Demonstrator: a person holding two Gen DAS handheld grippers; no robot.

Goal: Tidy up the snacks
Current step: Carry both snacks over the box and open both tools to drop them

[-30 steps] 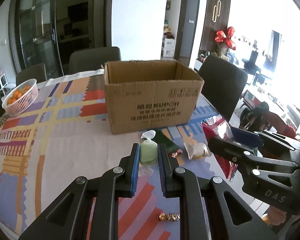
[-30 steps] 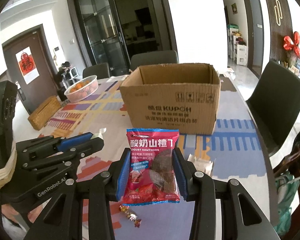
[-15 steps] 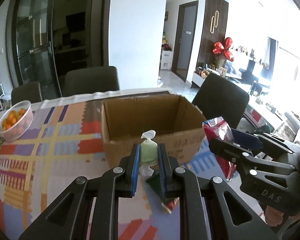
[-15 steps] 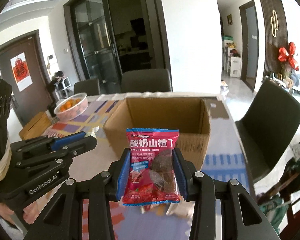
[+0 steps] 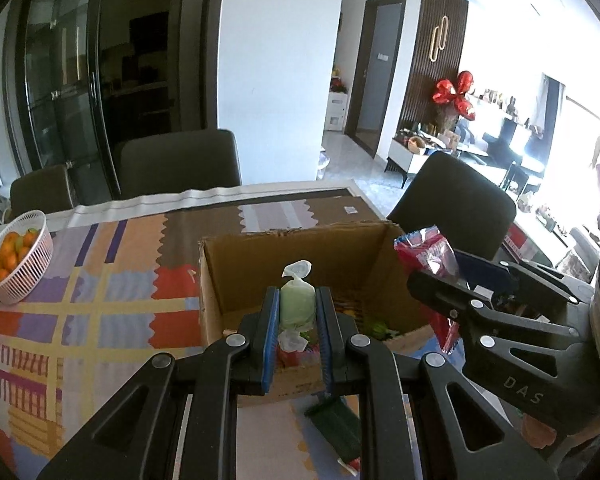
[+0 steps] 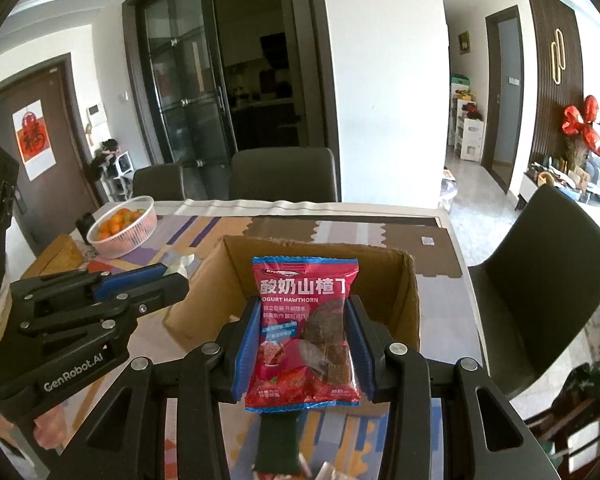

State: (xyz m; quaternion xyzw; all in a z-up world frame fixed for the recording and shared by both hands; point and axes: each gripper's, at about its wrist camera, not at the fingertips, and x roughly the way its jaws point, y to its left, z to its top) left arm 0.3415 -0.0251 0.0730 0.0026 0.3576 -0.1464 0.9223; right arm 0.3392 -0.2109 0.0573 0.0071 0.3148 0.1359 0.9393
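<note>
We see the green wrapped snack (image 5: 297, 306), centre frame over the open cardboard box (image 5: 236, 276), jaws of the left gripper (image 5: 297, 336) clamped on it. Right gripper (image 6: 303, 350) pinches the red hawthorn packet (image 6: 305, 332), lower centre, before the box. Fruit basket (image 5: 18, 258) sits left on the patterned tablecloth (image 5: 100, 280).
</note>
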